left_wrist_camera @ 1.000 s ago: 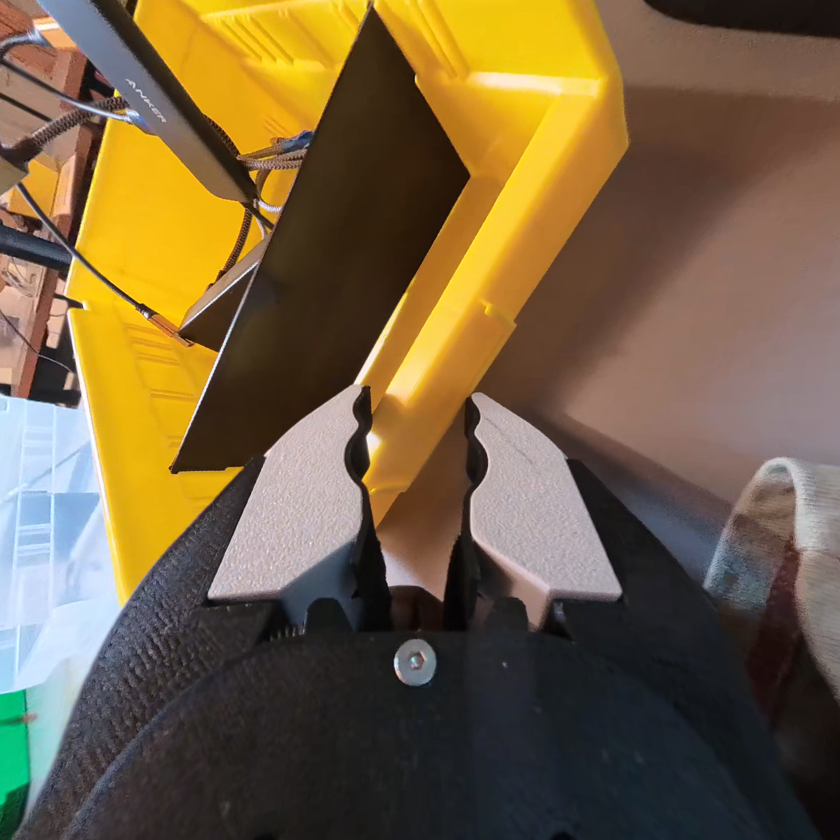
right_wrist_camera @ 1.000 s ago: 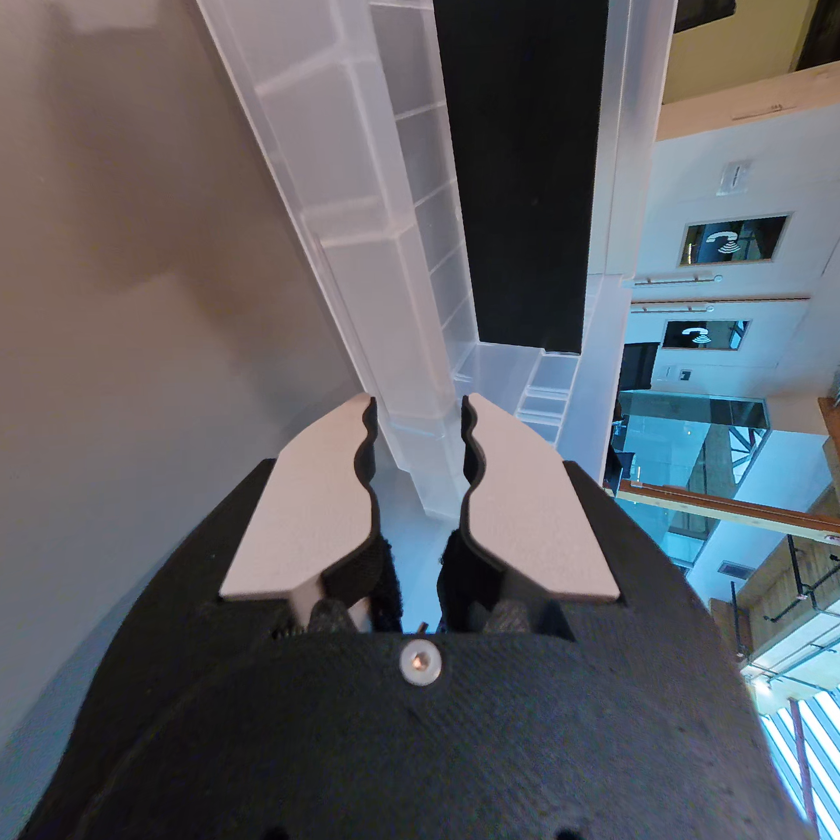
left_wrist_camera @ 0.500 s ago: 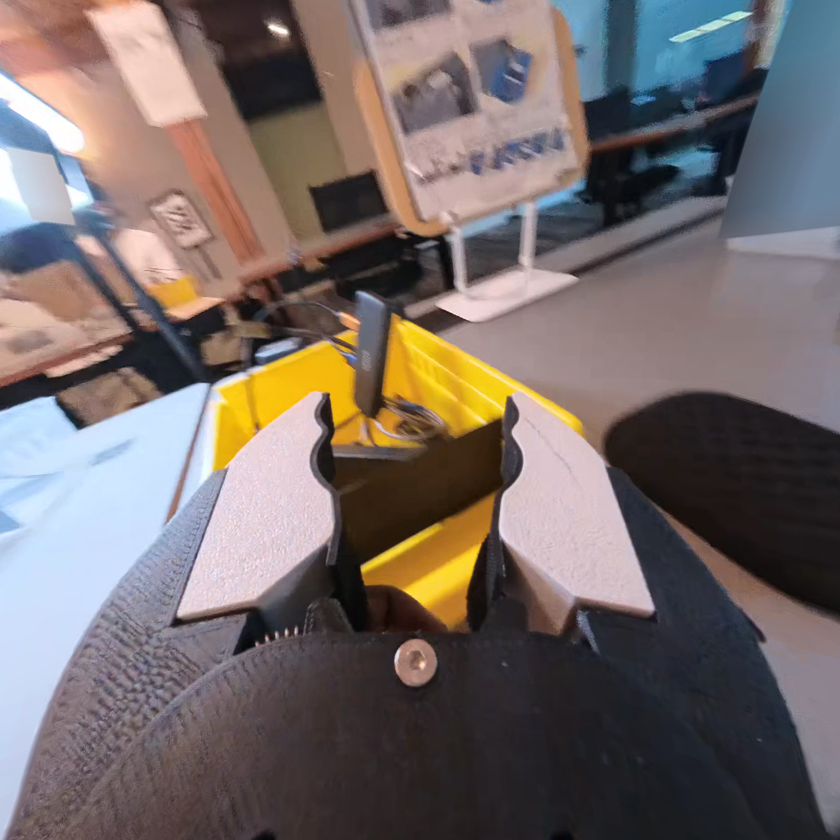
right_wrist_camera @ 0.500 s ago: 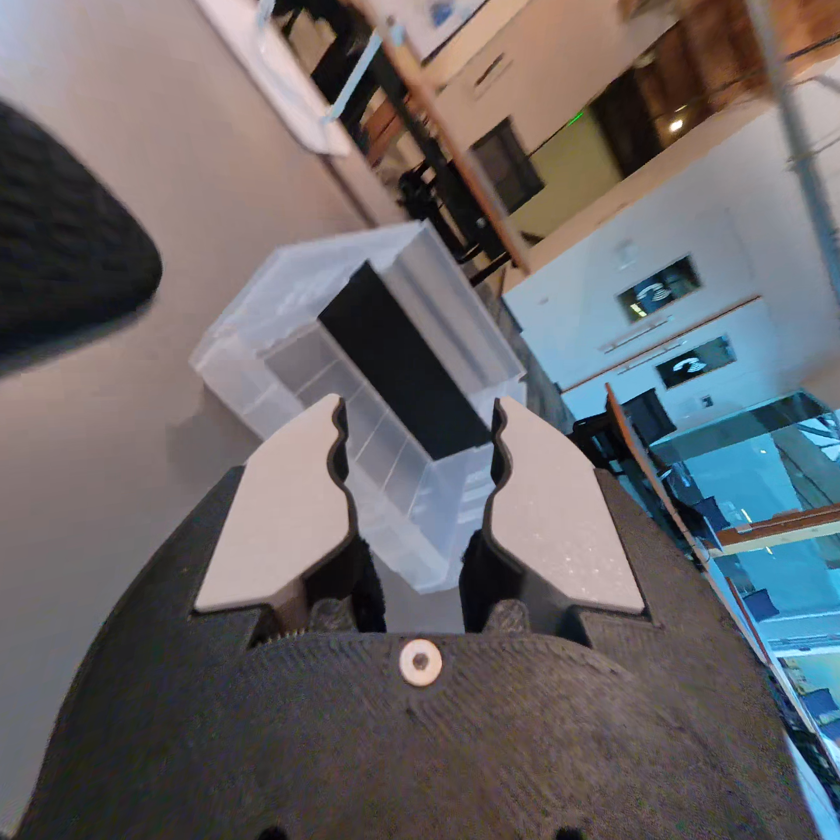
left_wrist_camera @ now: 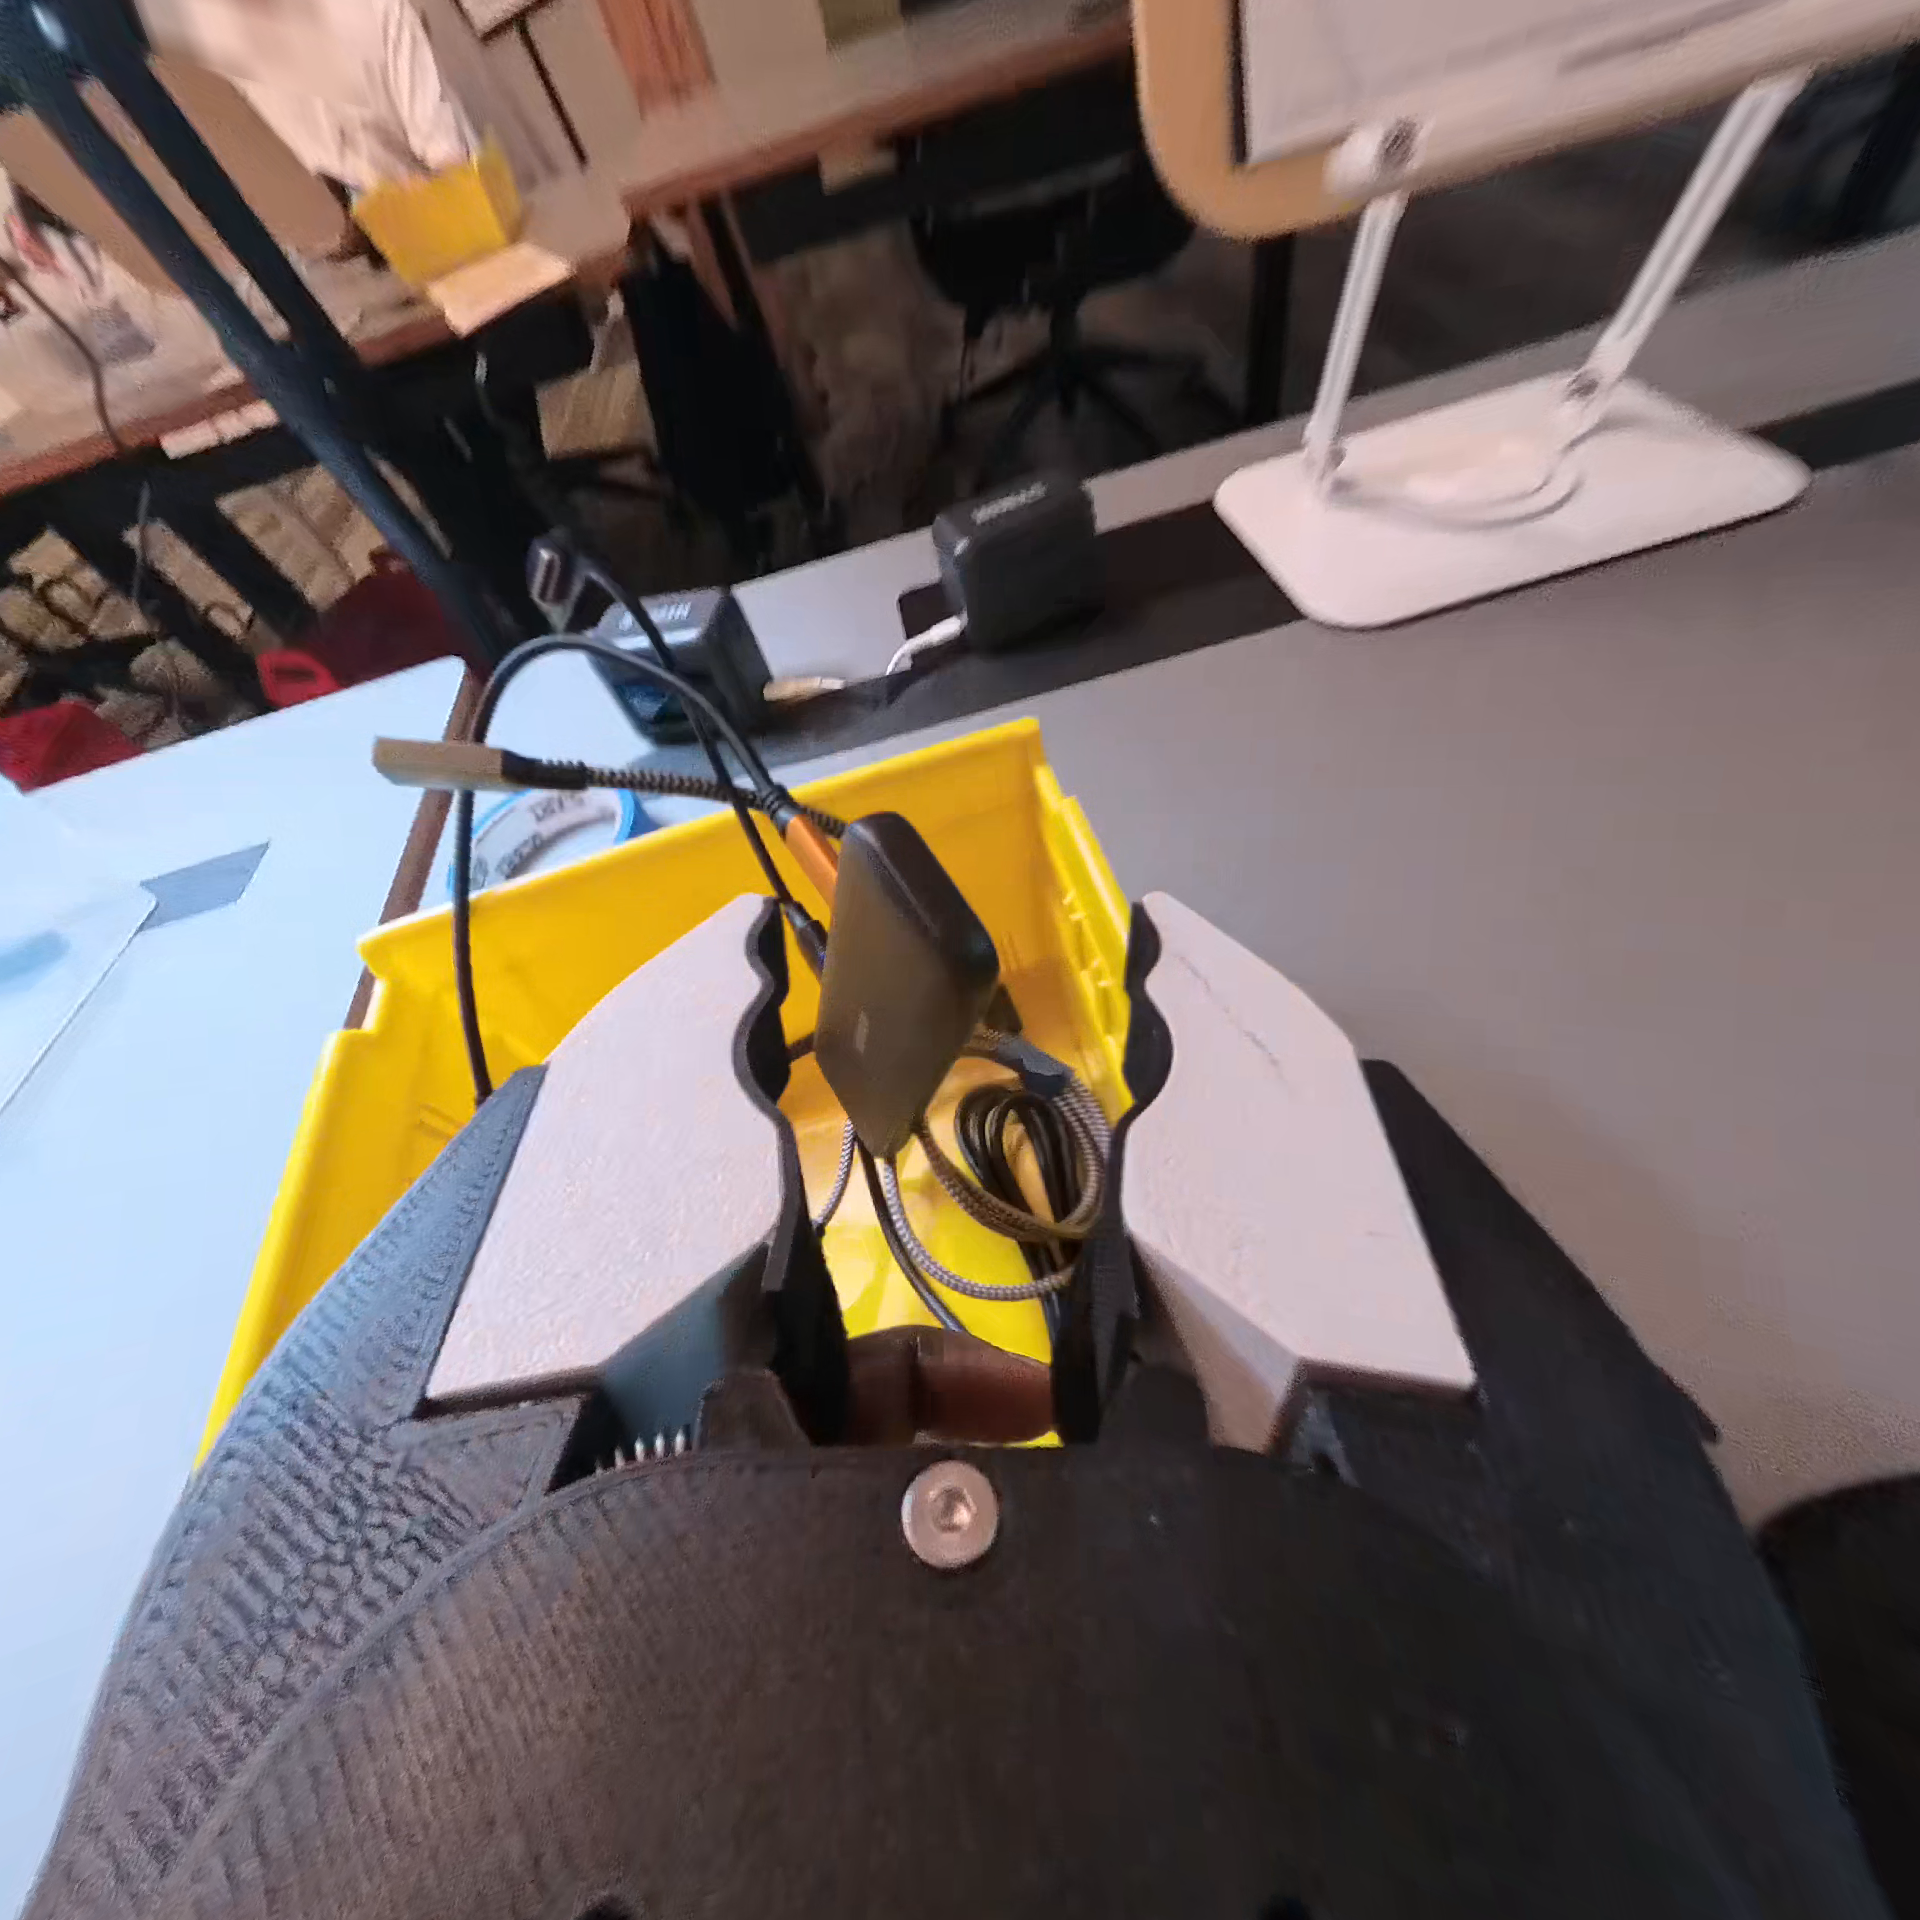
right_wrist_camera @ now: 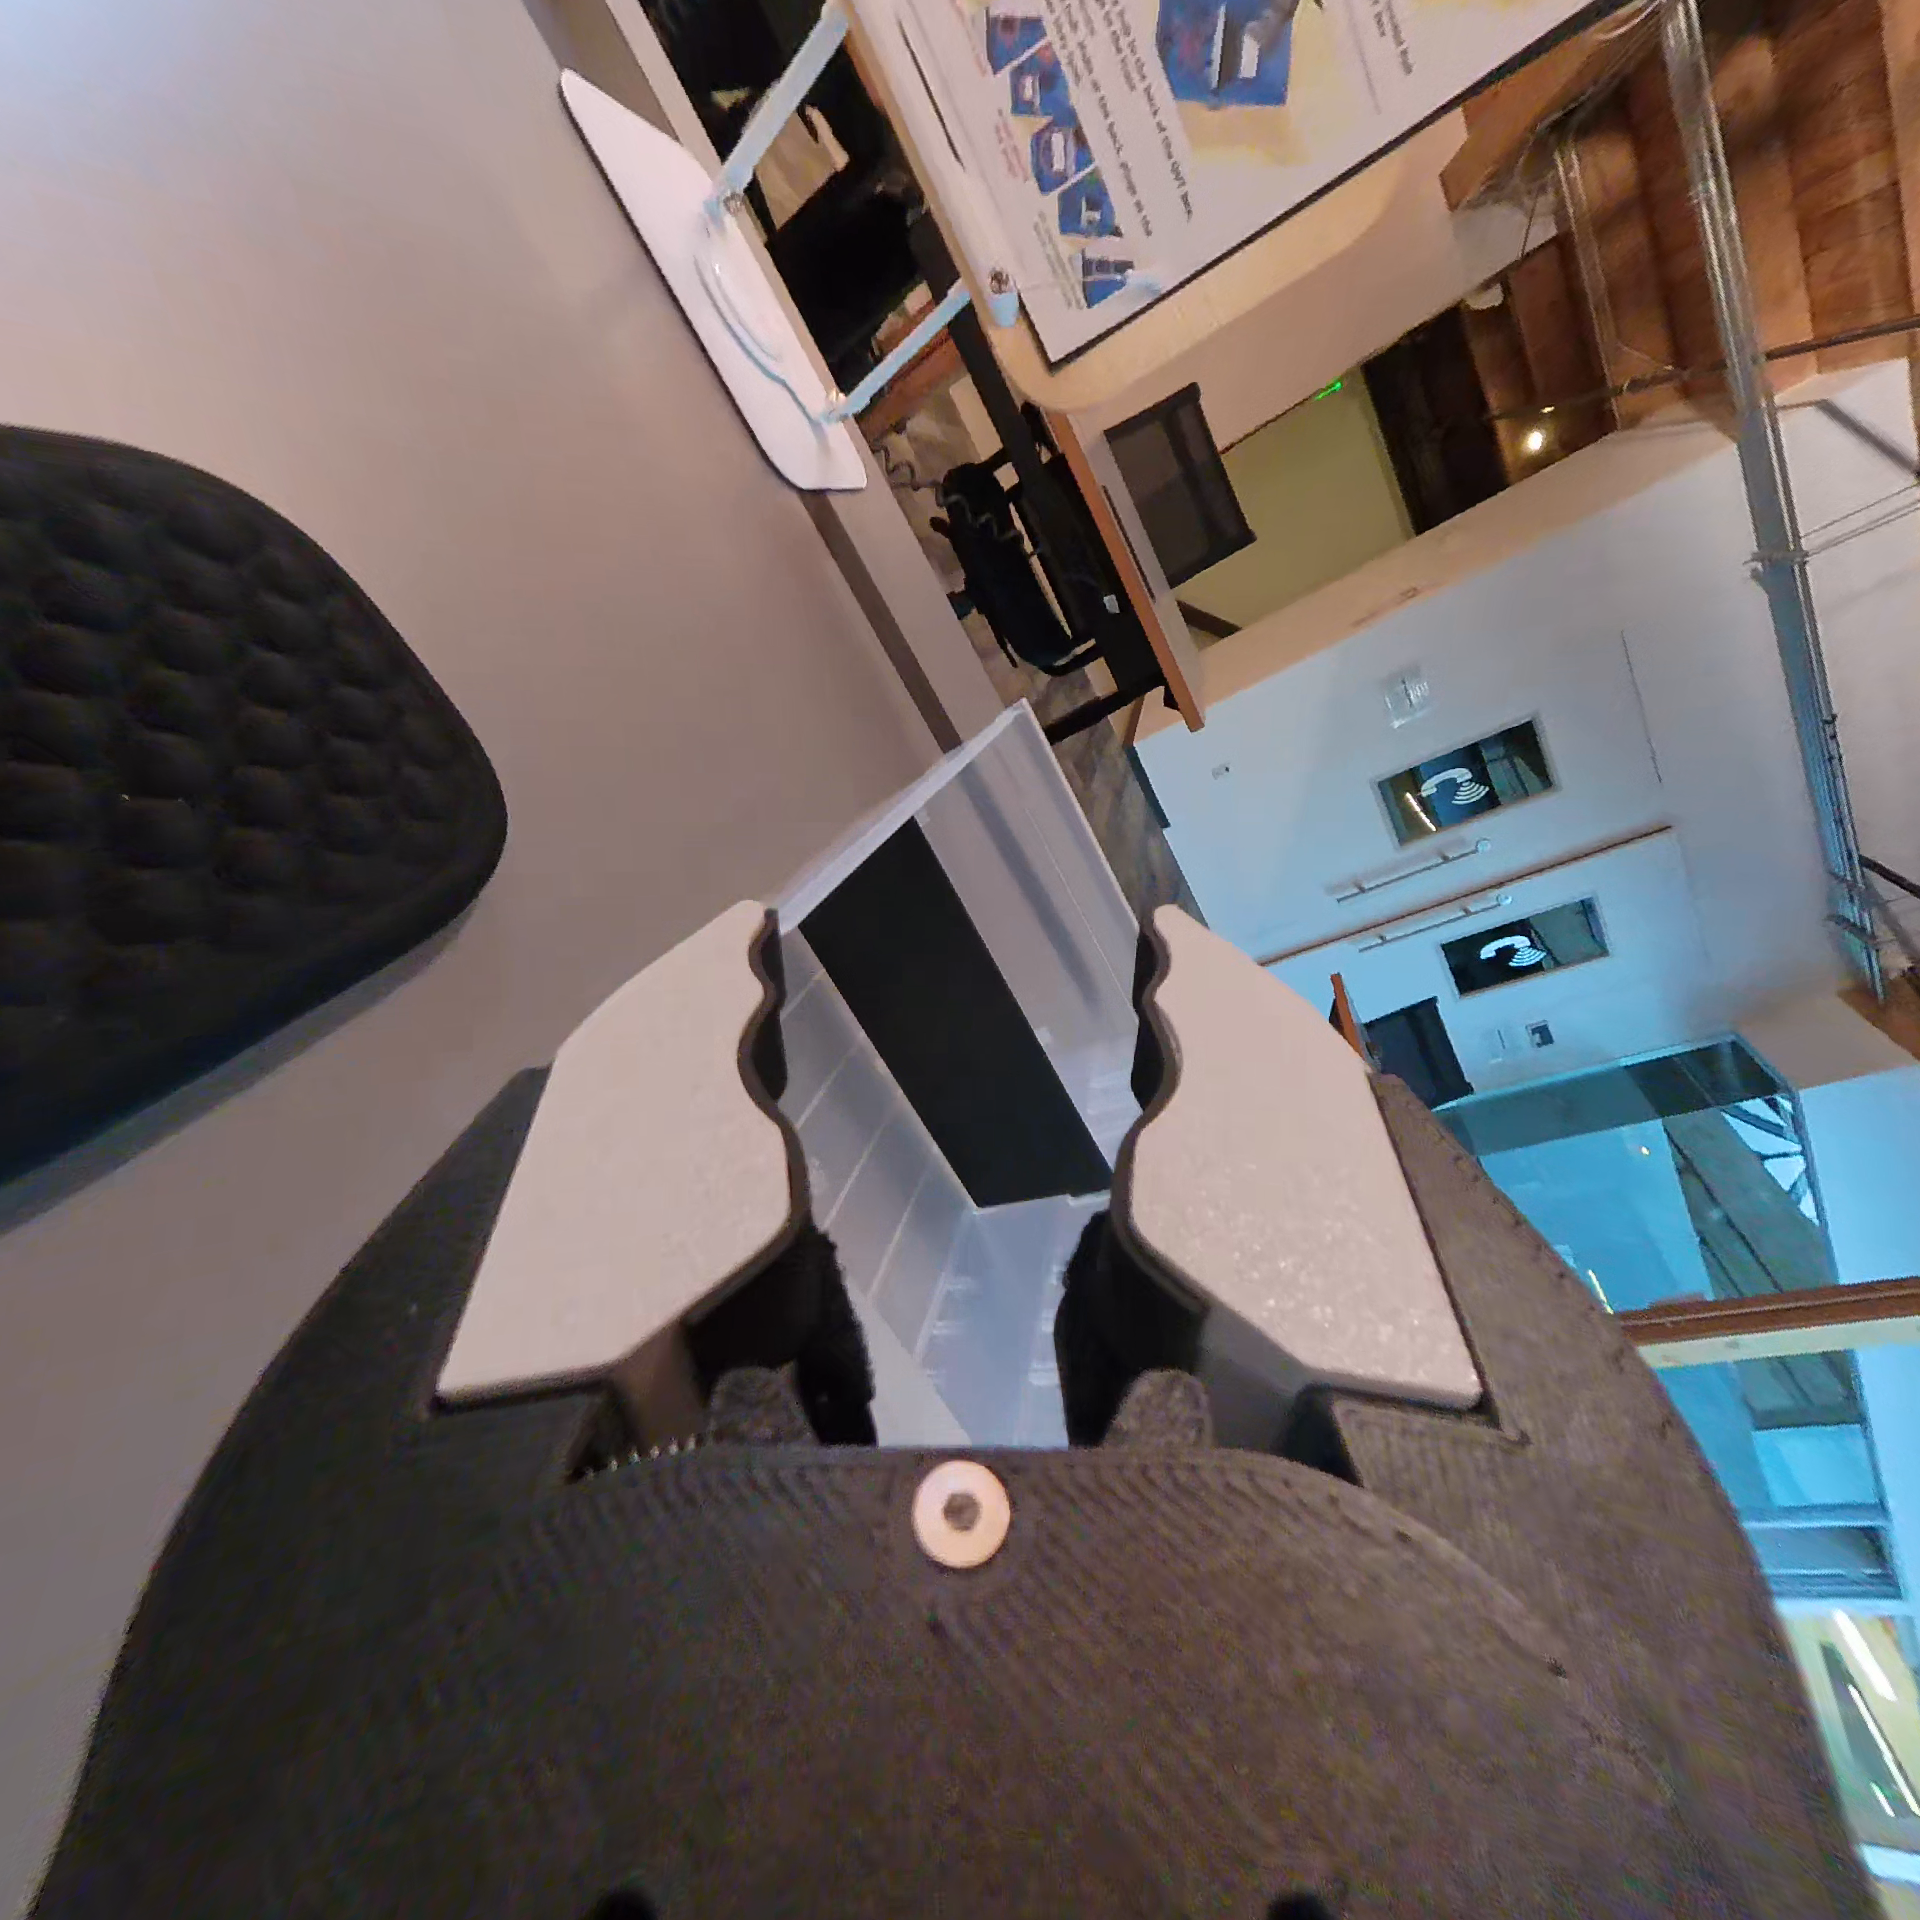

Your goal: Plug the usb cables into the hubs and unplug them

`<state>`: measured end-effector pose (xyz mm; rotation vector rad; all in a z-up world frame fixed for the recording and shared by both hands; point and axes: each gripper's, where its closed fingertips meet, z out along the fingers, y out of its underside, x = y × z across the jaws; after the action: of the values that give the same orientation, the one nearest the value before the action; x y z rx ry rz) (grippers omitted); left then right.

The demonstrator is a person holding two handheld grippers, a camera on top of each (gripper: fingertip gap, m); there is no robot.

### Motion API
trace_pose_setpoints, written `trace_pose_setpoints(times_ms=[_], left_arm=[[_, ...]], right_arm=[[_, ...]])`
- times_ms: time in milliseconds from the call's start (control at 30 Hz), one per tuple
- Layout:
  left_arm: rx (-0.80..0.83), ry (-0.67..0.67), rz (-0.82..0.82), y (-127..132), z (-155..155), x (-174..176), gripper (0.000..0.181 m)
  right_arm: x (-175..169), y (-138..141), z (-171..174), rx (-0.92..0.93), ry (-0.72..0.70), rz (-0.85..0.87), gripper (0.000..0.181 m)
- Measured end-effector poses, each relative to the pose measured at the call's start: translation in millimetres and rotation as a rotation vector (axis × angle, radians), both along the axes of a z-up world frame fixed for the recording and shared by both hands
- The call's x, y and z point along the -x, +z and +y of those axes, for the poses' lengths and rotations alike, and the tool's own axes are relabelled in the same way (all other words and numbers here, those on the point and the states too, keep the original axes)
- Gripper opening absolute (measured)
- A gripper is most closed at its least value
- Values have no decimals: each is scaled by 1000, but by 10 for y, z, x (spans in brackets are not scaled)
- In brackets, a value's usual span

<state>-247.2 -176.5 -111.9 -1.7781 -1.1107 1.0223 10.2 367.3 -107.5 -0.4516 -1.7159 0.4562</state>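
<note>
In the left wrist view a yellow bin (left_wrist_camera: pixel 540 966) on the grey table holds a dark USB hub (left_wrist_camera: pixel 899 1003) propped upright, with braided and black cables (left_wrist_camera: pixel 1008 1184) coiled below it. One braided cable's plug (left_wrist_camera: pixel 436 762) sticks out over the bin's far left rim. My left gripper (left_wrist_camera: pixel 948 997) is open and empty, above the bin with the hub showing between its fingers. In the right wrist view my right gripper (right_wrist_camera: pixel 954 1023) is open and empty, above a clear plastic bin (right_wrist_camera: pixel 1023 831) with a black divider (right_wrist_camera: pixel 945 1029).
A black textured pad (right_wrist_camera: pixel 187 769) lies on the grey table left of the clear bin. A white stand base (left_wrist_camera: pixel 1507 499) and two dark chargers (left_wrist_camera: pixel 1013 556) sit beyond the yellow bin. A pale blue table (left_wrist_camera: pixel 125 1039) adjoins at left. The grippers' ends are close to 60 centimetres from one another.
Both grippers have lifted away from the bins' walls and now look down into them from above. Both sets of fingers have opened wider. The hub and cables have come into view.
</note>
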Motion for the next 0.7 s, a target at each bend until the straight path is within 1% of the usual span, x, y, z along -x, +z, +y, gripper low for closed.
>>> trace_pose_setpoints(times_ms=[67, 100, 133, 200, 233, 333, 433, 500, 600, 700], left_arm=[[55, 39, -59, -138, -58, 105, 54], [86, 47, -77, -189, -83, 130, 46], [117, 57, -74, -211, -111, 141, 32], [158, 97, -21, -148, -193, 124, 17], [152, 112, 18, -80, -225, 91, 15], [86, 138, 184, 258, -305, -68, 12], [44, 147, 377, 711, -391, -314, 12], [-23, 135, 525, 1064, -422, -528, 12], [-75, 123, 751, 1566, -476, -893, 12], [-93, 74, 942, 1940, -434, -1255, 12]], right_arm=[[-10, 7, 21, -10, -12, -2, 65], [-18, 16, 26, -8, -13, 2, 65], [-25, 25, 31, -3, -12, 8, 64], [-33, 40, 40, 6, -12, 19, 64], [-33, 38, 43, 7, -12, 19, 63], [-18, 5, 44, -3, -17, 3, 63], [3, -23, 4, -16, -9, -12, 63], [9, -32, -30, -19, 0, -16, 63], [6, -24, -67, -11, 12, -11, 63], [-10, 10, -95, -11, 19, 0, 62]])
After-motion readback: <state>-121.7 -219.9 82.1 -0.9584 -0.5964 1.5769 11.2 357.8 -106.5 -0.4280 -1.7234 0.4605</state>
